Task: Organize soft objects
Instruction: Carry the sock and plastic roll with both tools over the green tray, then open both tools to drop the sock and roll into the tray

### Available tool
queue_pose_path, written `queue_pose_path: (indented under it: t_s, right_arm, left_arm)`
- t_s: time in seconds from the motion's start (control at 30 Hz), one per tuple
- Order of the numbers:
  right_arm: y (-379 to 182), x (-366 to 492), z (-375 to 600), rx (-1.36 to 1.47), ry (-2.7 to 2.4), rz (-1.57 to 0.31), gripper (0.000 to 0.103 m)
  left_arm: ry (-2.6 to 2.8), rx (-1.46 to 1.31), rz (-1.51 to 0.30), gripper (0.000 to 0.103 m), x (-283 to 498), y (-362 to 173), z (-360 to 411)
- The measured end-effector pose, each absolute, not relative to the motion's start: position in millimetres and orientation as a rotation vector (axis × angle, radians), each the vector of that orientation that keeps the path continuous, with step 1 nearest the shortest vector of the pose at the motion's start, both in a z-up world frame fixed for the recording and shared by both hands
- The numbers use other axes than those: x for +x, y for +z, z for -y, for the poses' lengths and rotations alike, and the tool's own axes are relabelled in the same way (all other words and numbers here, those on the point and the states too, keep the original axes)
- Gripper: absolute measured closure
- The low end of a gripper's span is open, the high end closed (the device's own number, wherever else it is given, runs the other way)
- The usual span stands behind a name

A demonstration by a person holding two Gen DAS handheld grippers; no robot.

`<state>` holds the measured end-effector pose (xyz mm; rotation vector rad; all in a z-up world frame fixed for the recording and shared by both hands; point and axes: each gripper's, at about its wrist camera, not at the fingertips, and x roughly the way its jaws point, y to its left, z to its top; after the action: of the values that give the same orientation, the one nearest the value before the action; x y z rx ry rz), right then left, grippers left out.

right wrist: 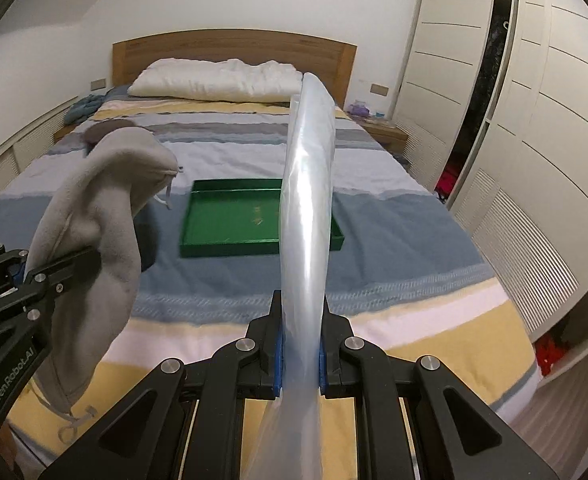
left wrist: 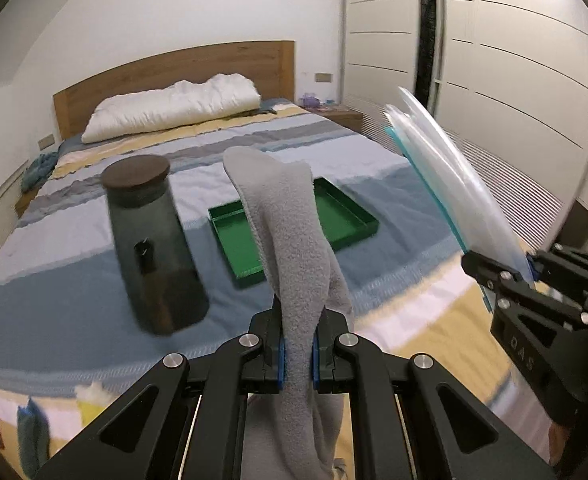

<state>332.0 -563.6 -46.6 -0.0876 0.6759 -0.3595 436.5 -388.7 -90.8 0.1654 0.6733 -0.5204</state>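
My left gripper (left wrist: 297, 350) is shut on a grey fleece pouch (left wrist: 289, 240) with a drawstring, held upright above the bed; it also shows at the left of the right wrist view (right wrist: 97, 216). My right gripper (right wrist: 301, 354) is shut on a clear plastic zip bag (right wrist: 308, 208) that stands up in front of the camera; the bag shows at the right of the left wrist view (left wrist: 454, 184) with a teal seal edge. The two grippers are side by side, apart. A green tray (right wrist: 229, 216) lies on the bed beyond both.
A dark smoky glass jar (left wrist: 153, 240) with a brown lid stands on the striped bedspread (right wrist: 394, 240) left of the tray (left wrist: 233, 240). A white pillow (right wrist: 217, 80) lies by the wooden headboard. White wardrobes (right wrist: 514, 120) run along the right.
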Motion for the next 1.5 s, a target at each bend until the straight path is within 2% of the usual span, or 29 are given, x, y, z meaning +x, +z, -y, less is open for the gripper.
queue_pose_path:
  t_s: [0.27, 0.43, 0.63, 1.23, 1.33, 1.43, 1.47, 1.5]
  right_arm:
    - [-90.2, 455.5, 583.8, -0.120, -0.331, -0.659, 0.092]
    - [-116.5, 530.9, 600.9, -0.123, -0.301, -0.692, 0.092]
    - [-134.0, 614.2, 620.8, -0.117, -0.283, -0.787, 0.092]
    - [-154.4, 683.7, 659.9, -0.099, -0.222, -1.017, 0.088]
    - [-157.3, 693.2, 663.5, -0.096, -0.216, -1.037, 0.086]
    - [-161.2, 702.5, 667.6, -0.099, -0.210, -1.055, 0.076]
    - [-161.7, 702.4, 667.1, -0.106, -0.213, -1.056, 0.069]
    - [-161.9, 703.4, 667.2, -0.107, -0.219, -1.054, 0.068]
  left_arm:
    - [-0.390, 0.133, -0.641, 0.096, 528.4, -122.3, 425.2]
    - [-0.316, 0.141, -0.731, 0.096, 592.9, -155.4, 439.4]
    - [-0.269, 0.143, -0.843, 0.096, 630.5, -187.7, 452.7]
    - [-0.191, 0.176, -1.067, 0.094, 678.2, -225.6, 508.3]
    - [-0.179, 0.180, -1.087, 0.089, 680.4, -227.8, 511.2]
    - [-0.176, 0.175, -1.101, 0.075, 683.0, -230.1, 511.4]
    - [-0.170, 0.184, -1.103, 0.073, 681.5, -230.3, 512.8]
    - [-0.168, 0.190, -1.100, 0.073, 680.8, -229.9, 513.8]
